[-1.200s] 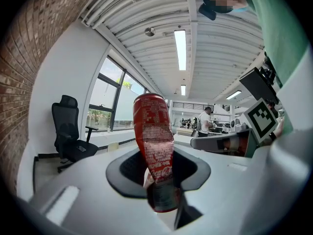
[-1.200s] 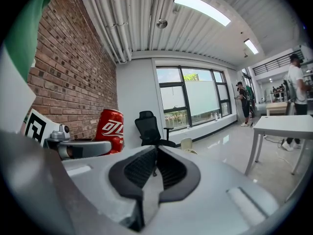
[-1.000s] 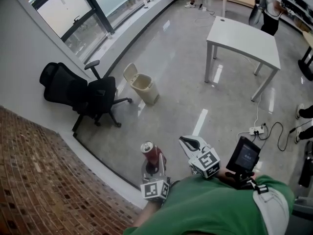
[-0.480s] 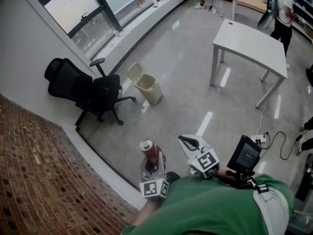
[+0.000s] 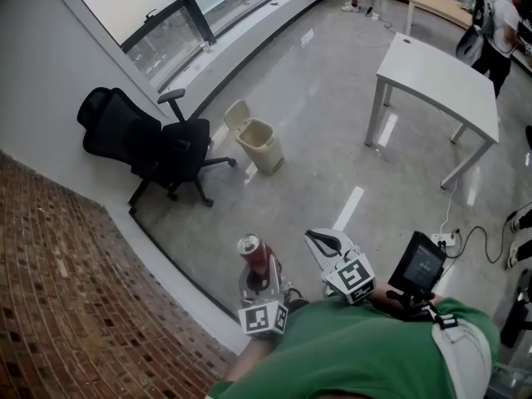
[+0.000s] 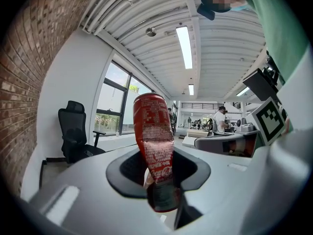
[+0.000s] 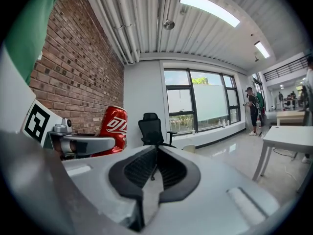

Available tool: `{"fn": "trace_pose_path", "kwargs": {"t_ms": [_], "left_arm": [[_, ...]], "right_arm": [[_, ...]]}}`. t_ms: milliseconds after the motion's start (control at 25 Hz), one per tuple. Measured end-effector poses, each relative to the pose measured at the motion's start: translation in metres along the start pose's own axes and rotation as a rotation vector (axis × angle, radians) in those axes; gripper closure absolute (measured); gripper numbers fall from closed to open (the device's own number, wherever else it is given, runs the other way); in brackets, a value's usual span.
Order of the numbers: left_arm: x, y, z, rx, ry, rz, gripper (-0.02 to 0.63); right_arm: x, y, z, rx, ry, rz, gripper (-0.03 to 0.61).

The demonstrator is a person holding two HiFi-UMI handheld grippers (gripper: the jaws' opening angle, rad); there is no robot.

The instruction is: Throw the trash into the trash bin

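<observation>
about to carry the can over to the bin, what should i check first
1. Can gripped: ok. The left tongs are shut on the red can.
2. Bin open: ok. The trash bin has its lid tipped back.
3. Bin within reach: not ok. It stands well ahead of both tongs, across the floor.
4. Path free: ok. Only bare floor lies between; the office chair stands to the bin's left.
5. Right tongs free: ok. The right tongs are shut with nothing between them.
6. Room in the bin: cannot tell.
</observation>
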State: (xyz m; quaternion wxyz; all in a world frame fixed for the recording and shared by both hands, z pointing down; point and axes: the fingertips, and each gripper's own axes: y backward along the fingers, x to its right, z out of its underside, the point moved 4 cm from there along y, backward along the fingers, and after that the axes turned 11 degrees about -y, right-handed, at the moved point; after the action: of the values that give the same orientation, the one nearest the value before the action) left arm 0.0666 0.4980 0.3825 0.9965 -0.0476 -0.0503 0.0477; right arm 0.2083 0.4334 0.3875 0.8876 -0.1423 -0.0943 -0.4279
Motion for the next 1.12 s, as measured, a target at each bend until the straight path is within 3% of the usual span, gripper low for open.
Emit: {"fn": "trace_pose_path", "kwargs": {"t_ms": [720, 1120], "left_arm": [[-0.155, -0.036, 0.006, 0.039, 0.005, 0.093, 0.499], [-0.194, -0.038, 0.012, 0.045, 0.064, 0.095, 0.5]], "right_arm": [[-0.065, -0.151, -0.024, 0.053, 0.056, 0.073, 0.563], [-0.085, -0.184, -0.021, 0.004, 0.047, 0.082, 0.563]]}}
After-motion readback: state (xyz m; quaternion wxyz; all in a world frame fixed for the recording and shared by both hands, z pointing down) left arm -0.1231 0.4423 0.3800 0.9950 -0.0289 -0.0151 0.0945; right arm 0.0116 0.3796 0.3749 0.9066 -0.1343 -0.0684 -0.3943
